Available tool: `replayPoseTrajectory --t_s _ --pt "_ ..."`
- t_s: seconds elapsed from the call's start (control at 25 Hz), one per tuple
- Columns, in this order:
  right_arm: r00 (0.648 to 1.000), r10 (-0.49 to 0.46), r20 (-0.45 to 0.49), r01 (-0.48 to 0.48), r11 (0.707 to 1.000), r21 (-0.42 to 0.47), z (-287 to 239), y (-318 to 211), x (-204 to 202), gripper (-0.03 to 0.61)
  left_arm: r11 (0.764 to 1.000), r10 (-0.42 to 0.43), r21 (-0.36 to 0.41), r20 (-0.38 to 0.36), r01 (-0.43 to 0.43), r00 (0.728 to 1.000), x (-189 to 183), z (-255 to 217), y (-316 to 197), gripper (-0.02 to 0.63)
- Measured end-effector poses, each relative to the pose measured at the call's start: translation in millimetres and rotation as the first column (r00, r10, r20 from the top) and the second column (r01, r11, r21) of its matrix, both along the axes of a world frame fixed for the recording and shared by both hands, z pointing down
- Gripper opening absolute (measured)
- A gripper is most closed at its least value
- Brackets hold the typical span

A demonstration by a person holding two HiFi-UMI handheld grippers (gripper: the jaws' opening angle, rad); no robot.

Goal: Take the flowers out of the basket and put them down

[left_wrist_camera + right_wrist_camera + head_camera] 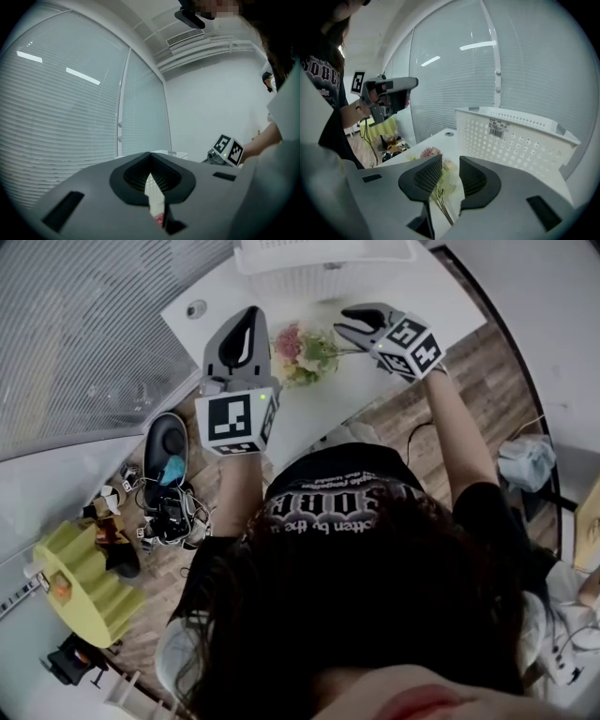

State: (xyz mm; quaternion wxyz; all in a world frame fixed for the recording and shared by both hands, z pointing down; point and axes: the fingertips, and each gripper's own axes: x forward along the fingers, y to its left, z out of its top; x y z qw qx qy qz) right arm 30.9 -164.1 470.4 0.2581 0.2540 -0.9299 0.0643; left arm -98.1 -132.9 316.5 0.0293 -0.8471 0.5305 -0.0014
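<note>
Flowers [302,351] [443,185] lie on the white tabletop [225,296] [446,139], outside the basket [323,268] [520,140]. They are about midway between it and the tabletop's near edge. The bunch has a pink bloom, pale blooms and green leaves, and its stems point toward the right gripper [349,322] [450,161].

The white perforated basket stands at the far edge of the tabletop and carries a barcode label near its rim. Neither the head view nor the right gripper view shows clearly what its inside holds.

In the right gripper view, the right gripper's jaws stand apart over the stem end of the bunch. The stems run through the gap between them, and neither pad presses on them.

The left gripper [251,315] [150,168] [415,83] hangs above the tabletop just left of the blooms, clear of them. Its jaws are drawn together at the tips, leaving only a thin slit lower down. A sliver of white dotted plastic and a speck of pink show in that slit, probably the basket wall and a bloom seen beyond, so the jaws seem to hold nothing.

A small round grommet [195,307] sits in the tabletop near its far left corner.
</note>
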Motion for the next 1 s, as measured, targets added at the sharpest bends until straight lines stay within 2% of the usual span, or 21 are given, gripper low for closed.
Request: replayPoseTrajectory --t_s 0.08,0.36,0.52,0.68,1.0 --pt "0.999 0.029 0.019 -0.029 0.999 0.022 -15.6 0.7 1.0 0.093 1.0 0.005 0.003 0.002 -0.005 1.0 1.7 1.0 -2.4 0.002" --pt "0.98 0.138 0.146 -0.155 0.982 0.111 -78.8 3.0 10.2 0.061 0.999 0.02 -0.03 0.017 -0.02 1.0 12.3 14.6 -11.2 0.002" --pt "0.955 0.193 0.226 -0.233 0.958 0.167 -112.5 3.3 20.1 0.044 0.999 0.02 -0.031 0.014 -0.019 1.0 14.5 15.8 -14.3 0.002" --pt "0.955 0.207 0.214 -0.263 0.924 0.28 -127.2 8.9 23.3 0.028 0.998 0.022 -0.051 0.013 -0.021 1.0 19.5 19.5 -16.7 0.002" --pt "0.907 0.294 0.303 -0.388 0.864 0.323 -149.0 11.2 38.7 0.026 0.998 0.028 -0.064 0.003 -0.027 1.0 24.6 22.4 -15.9 0.002"
